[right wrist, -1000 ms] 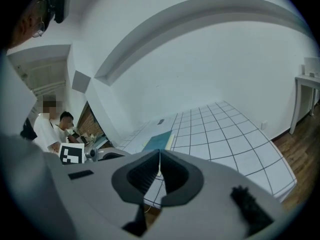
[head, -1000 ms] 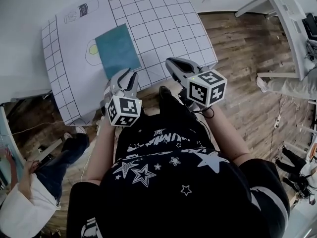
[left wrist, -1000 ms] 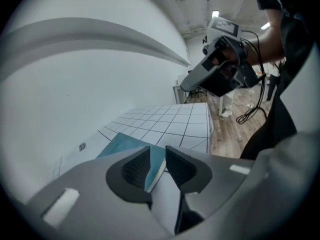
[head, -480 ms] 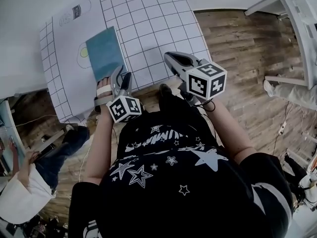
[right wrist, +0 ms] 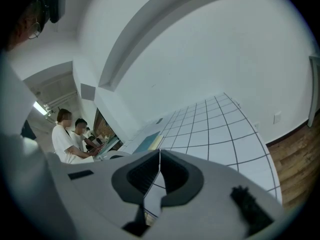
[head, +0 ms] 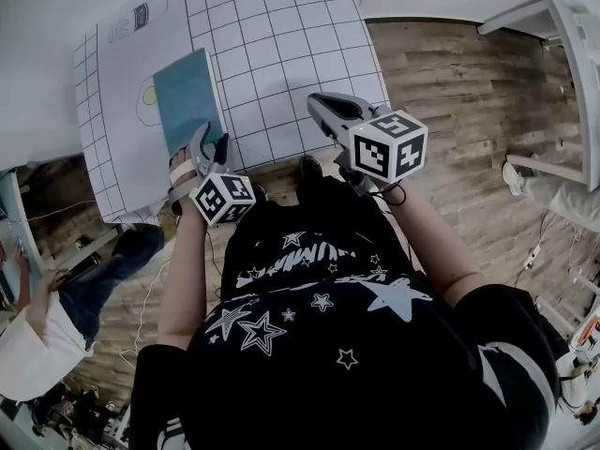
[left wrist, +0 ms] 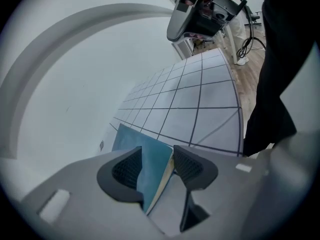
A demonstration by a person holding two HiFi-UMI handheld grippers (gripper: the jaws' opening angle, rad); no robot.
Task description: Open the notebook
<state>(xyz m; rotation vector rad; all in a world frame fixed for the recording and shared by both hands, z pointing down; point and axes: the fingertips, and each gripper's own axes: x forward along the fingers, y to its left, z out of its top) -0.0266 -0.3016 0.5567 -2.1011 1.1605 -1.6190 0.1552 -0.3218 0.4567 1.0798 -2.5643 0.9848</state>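
A closed teal notebook (head: 186,97) lies on the white gridded table (head: 281,36), partly over a printed sheet. My left gripper (head: 211,142) sits at the notebook's near edge, pointing down at it. In the left gripper view the notebook (left wrist: 150,171) has its near corner and page edge between the jaws of the left gripper (left wrist: 157,166), which are opening and stand apart, not pressing on it. My right gripper (head: 323,109) hovers over the table's near right part, apart from the notebook. In the right gripper view the right gripper (right wrist: 160,156) is shut on nothing, and the notebook (right wrist: 145,145) lies far ahead to the left.
The printed sheet (head: 127,50) with a yellow circle drawing (head: 148,92) lies under the notebook's left side. A seated person (head: 37,336) is at the lower left by the table's left edge. White furniture (head: 562,26) stands on the wood floor at the right.
My left gripper has moved forward and down to the notebook's near edge, and its jaws have spread. The right gripper has shifted a little over the table's near edge.
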